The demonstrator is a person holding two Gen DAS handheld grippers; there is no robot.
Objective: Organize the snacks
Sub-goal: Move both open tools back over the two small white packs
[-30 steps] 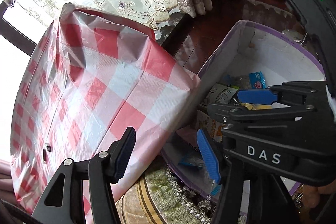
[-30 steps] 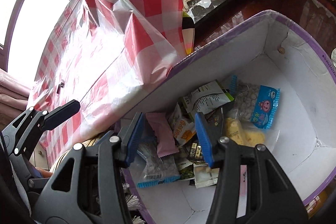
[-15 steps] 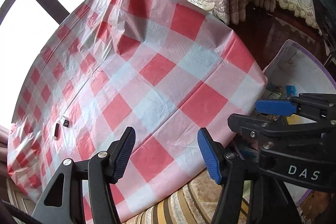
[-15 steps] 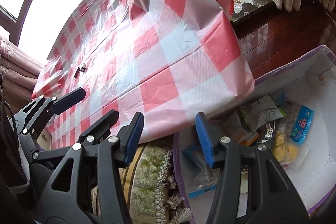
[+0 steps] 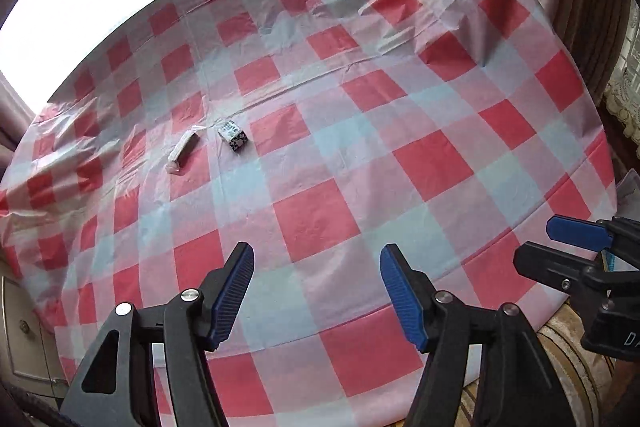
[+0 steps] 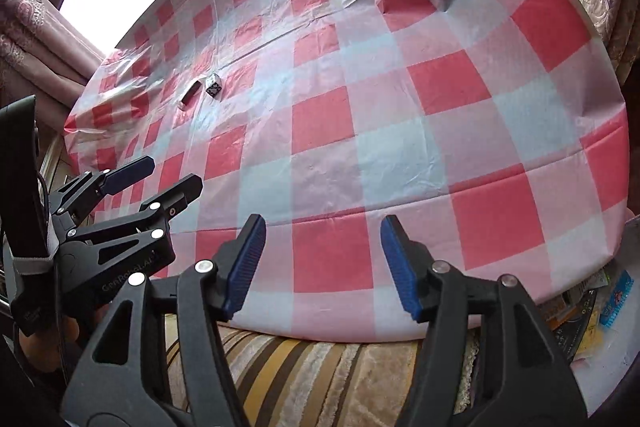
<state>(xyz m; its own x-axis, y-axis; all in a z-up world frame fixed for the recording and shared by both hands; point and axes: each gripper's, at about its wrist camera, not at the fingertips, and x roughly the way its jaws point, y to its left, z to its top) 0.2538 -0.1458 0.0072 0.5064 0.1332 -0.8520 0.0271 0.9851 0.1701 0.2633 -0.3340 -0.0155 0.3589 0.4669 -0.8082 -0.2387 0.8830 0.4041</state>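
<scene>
Both grippers hang over the near edge of a round table w/ a red-and-white checked plastic cloth. Left gripper: blue pads apart and opening, nothing btwn them, only cloth behind. Right gripper: same, blue pads apart and opening, nothing btwn them. In the left wrist view the right gripper pokes in at approx 4 o'clock; in the right wrist view the left gripper shows at approx 9 o'clock, its fingers also spread. On the cloth, two small snacks lie just beside each other, well apart from both grippers: a small box w/ black-and-white print and, at its 8 o'clock, a slim wrapped bar. In the left view they sit at approx 10 o'clock from centre; in the right view, box and bar are also at approx 10 o'clock. More snack packets, incl. a blue one, lie in a white box w/ purple rim at 4 o'clock of the right view, below the table edge, partly hidden by the cloth overhang. Striped fringed fabric lies under the table edge at 6 o'clock. Bright window and pink curtains behind the table.
</scene>
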